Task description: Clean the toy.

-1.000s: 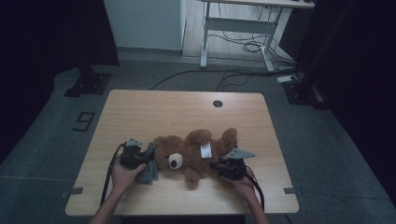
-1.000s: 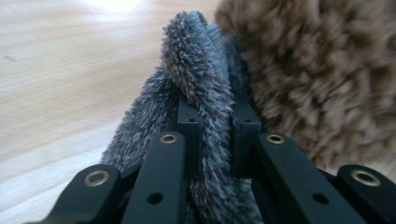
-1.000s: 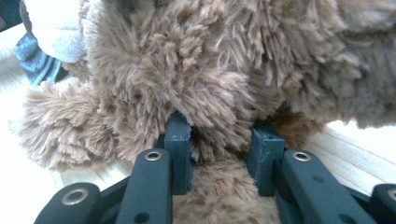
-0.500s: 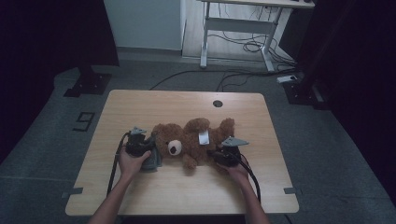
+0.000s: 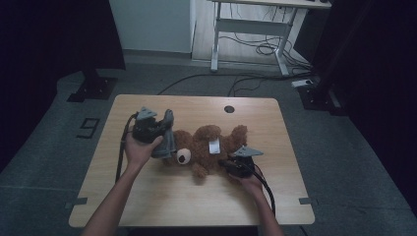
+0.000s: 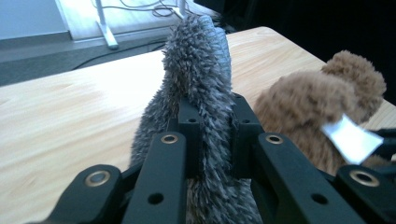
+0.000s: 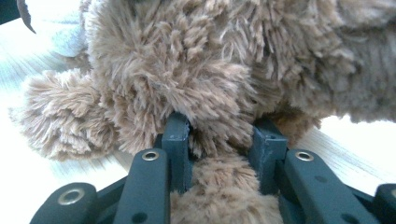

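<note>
- Two grips hold at once: my left gripper (image 6: 208, 135) is clamped tight on a grey furry piece (image 6: 196, 84), and my right gripper (image 7: 219, 140) is clamped on a brown limb of the teddy bear (image 7: 187, 70).
- Against the frame a second ago, my left hand (image 5: 140, 147) now sits higher and farther up the table (image 5: 147, 196), and the grey piece has come up with it, standing upright between the pads.
- My right hand (image 5: 251, 184) has barely shifted; it pins the bear down at its near side.
- I read this as peeling the grey piece off the bear's head while the body is anchored; the pull looks partly done, since the piece hangs just beside the head in the high view.
- Beyond my left fingertips (image 6: 189, 116), the grey tip rises clear of the wood; the bear's brown body and its white tag (image 6: 350, 140) lie to the right of them.
- Farther off, the bear's legs point away from me.
</note>
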The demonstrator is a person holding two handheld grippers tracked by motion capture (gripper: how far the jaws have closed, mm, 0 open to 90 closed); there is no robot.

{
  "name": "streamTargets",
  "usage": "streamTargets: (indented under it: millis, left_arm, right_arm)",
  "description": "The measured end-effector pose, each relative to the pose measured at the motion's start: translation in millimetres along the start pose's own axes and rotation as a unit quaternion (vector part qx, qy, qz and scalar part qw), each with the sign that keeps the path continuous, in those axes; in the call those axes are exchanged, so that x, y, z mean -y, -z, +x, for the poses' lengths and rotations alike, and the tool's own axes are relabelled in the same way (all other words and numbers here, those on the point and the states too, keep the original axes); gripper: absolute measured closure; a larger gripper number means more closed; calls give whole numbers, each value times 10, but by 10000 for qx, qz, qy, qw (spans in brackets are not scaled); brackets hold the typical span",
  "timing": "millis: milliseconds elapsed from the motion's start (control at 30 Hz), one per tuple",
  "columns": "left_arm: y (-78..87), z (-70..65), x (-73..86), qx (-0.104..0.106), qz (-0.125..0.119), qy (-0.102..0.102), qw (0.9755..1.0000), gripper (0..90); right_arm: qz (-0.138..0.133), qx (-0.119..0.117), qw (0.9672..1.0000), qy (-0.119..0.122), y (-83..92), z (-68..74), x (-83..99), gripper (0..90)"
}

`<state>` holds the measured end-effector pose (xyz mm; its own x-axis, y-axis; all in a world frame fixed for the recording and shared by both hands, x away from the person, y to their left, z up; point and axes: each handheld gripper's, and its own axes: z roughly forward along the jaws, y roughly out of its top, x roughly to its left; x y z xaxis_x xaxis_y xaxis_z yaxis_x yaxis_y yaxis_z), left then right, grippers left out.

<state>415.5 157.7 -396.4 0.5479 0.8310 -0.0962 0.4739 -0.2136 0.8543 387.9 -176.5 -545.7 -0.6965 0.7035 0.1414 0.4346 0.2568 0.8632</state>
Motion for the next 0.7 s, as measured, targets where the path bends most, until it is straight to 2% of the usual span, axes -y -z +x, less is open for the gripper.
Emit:
streamTargets:
  millis: [100, 167, 267, 300, 367, 467, 567, 700]
  left_arm:
    - [-239, -130, -71, 18, 195, -209, 9996, 782]
    - [-406, -227, -67, 14, 372, -381, 9986, 781]
    - [-615, -301, -29, -25, 667, -507, 9965, 780]
    - [-691, -293, 5, -59, 819, -488, 9954, 779]
    - [-767, -249, 72, 27, 980, -319, 9947, 778]
    - [-807, -204, 181, 206, 1121, -188, 9933, 778]
    - [-756, -202, 246, 362, 1095, -107, 9933, 779]
    - [-690, -258, 344, 448, 1064, -177, 9932, 781]
  right_arm:
    - [-9, 8, 10000, 23, 2, 1, 3, 648]
    - [-12, -3, 10000, 14, 3, -2, 4, 648]
    - [-13, 17, 10000, 27, 5, 4, 7, 647]
    - [-9, 18, 10000, 35, 7, 8, 8, 648]
    - [2, 18, 10000, 46, 13, 13, 11, 648]
    - [8, 8, 10000, 51, 21, 19, 16, 648]
    - [23, -12, 10000, 56, 21, 19, 21, 649]
    - [91, 24, 9999, 96, 39, 47, 18, 621]
